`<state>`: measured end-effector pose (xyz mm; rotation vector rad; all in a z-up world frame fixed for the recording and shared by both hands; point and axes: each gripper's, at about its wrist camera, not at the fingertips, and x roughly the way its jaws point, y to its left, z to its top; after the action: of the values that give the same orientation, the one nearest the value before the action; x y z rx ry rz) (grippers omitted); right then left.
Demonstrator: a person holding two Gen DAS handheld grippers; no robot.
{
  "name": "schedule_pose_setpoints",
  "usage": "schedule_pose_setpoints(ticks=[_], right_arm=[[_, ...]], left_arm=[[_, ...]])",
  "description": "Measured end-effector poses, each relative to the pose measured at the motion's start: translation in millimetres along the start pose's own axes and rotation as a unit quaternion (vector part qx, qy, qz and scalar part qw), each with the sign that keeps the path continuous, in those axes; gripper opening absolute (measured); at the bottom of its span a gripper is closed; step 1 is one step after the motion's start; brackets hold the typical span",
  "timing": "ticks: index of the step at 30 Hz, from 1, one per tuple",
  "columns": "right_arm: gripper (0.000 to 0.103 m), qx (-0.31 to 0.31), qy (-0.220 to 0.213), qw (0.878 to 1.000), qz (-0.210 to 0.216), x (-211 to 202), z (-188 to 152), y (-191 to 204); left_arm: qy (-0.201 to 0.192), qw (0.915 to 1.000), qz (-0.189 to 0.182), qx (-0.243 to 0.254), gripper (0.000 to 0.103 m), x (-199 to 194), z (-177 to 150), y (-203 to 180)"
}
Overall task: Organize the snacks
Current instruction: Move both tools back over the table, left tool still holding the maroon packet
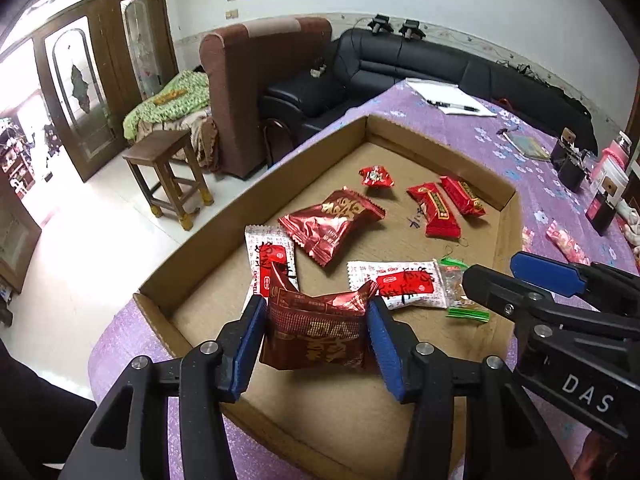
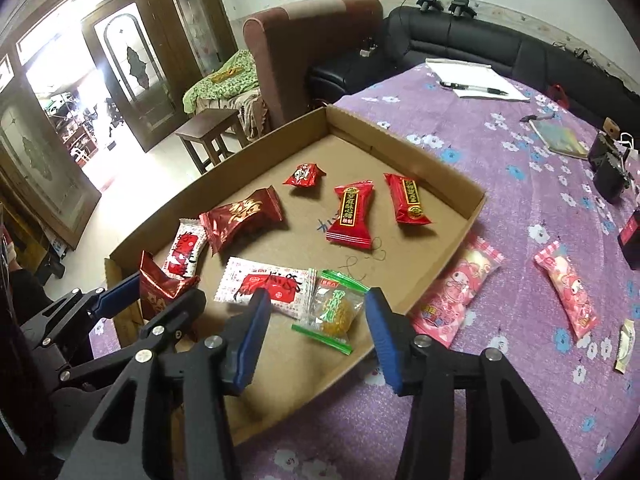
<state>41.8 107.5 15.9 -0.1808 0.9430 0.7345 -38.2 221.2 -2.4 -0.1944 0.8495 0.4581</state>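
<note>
L gripper (image 1: pixel 316 340) fingers flank dark red packet (image 1: pixel 316 332), grip unclear; lower into cardboard tray (image 1: pixel 256 200) before letting go. R gripper (image 2: pixel 316 336) fingers open over green-edged candy (image 2: pixel 334 312), empty; next fetch pink packets (image 2: pixel 456 292) off tabletop (image 2: pixel 520 184).

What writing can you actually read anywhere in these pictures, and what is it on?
"DAS" in white letters on the right gripper, its body.
Gold Chinese characters on the dark red packet in the left gripper: too crumpled to read.
Print on the two white packets and red bars: too small.
Blue handwriting on the box floor: illegible.
Pink packets: blurred.
</note>
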Motion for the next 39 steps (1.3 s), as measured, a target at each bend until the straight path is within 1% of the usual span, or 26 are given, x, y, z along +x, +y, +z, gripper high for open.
schedule_pose_setpoints(ticks=[5,11,19,22,27,31,39], right_arm=[[0.049,0.007,-0.012,1.0,0.002,-13,-4,-8],[0.049,0.02,-0.022,1.0,-0.001,-33,-18,-24],[0.049,0.053,-0.033,0.998,-0.01,-64,-46,-59],[0.049,0.065,-0.038,0.997,-0.019,-77,-60,-76],[0.05,0.085,-0.044,0.995,-0.037,-96,-82,-102],[0.055,0.105,-0.047,0.992,-0.052,-109,-100,-126],[0.055,0.152,-0.046,0.984,-0.081,-132,-142,-173]], left_arm=[[-0.024,0.9997,0.001,0.003,0.056,-15,-3,-9],[-0.031,0.9994,-0.008,0.016,0.057,-27,-9,-28],[-0.036,0.9973,-0.036,0.052,0.057,-41,-21,-73],[-0.033,0.9958,-0.047,0.071,0.057,-44,-25,-94],[-0.028,0.9918,-0.066,0.106,0.057,-50,-36,-132],[-0.022,0.9872,-0.081,0.135,0.057,-53,-45,-160],[-0.002,0.9774,-0.11,0.181,0.057,-55,-63,-212]])
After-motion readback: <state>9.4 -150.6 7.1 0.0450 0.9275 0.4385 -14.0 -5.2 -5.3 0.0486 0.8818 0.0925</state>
